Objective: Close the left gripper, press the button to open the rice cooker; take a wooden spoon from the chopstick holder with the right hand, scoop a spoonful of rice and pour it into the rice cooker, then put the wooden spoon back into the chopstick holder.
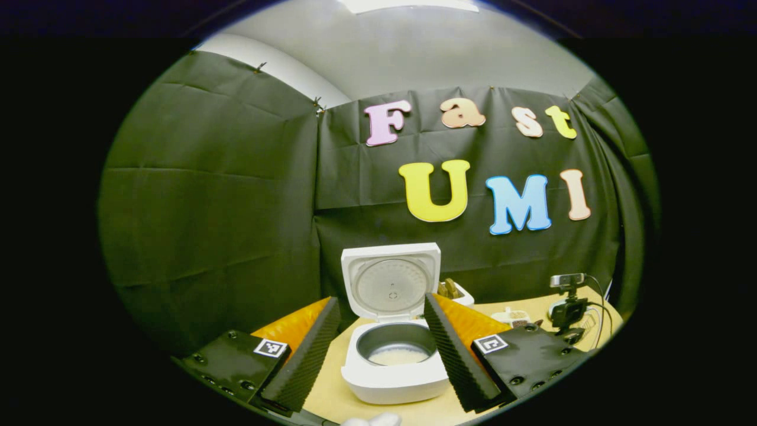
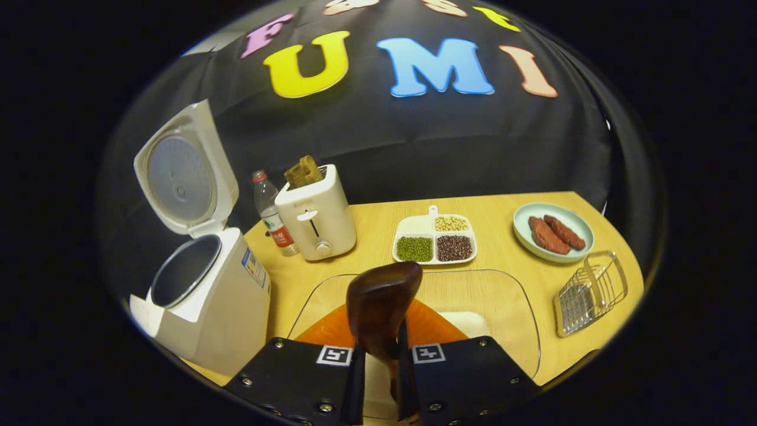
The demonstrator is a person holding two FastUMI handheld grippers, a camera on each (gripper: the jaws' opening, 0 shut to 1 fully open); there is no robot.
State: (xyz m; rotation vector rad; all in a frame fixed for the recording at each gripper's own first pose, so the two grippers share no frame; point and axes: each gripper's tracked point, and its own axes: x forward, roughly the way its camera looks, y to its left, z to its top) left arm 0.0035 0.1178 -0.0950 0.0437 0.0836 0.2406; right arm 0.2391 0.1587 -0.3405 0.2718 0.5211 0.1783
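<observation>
The white rice cooker (image 1: pixel 393 378) stands with its lid (image 1: pixel 390 281) up, and a thin layer of white rice lies in the inner pot (image 1: pixel 397 349). My left gripper (image 1: pixel 381 305) is open, its ridged fingers (image 1: pixel 304 355) spread either side of the cooker and clear of it. My right gripper (image 2: pixel 378 352) is shut on the handle of a dark wooden spoon (image 2: pixel 381 302), whose bowl points up and away. The spoon hangs over a clear container (image 2: pixel 508 307) with white rice (image 2: pixel 470 324) in it. The open rice cooker (image 2: pixel 207 296) sits to the spoon's left.
Behind the cooker stand a water bottle (image 2: pixel 269 213) and a white toaster (image 2: pixel 316 216) with bread in it. Farther right are a divided dish of beans (image 2: pixel 434 239), a plate of sausages (image 2: pixel 553 234) and a wire rack (image 2: pixel 591 290). A small camera on a stand (image 1: pixel 568 299) sits at the table's right.
</observation>
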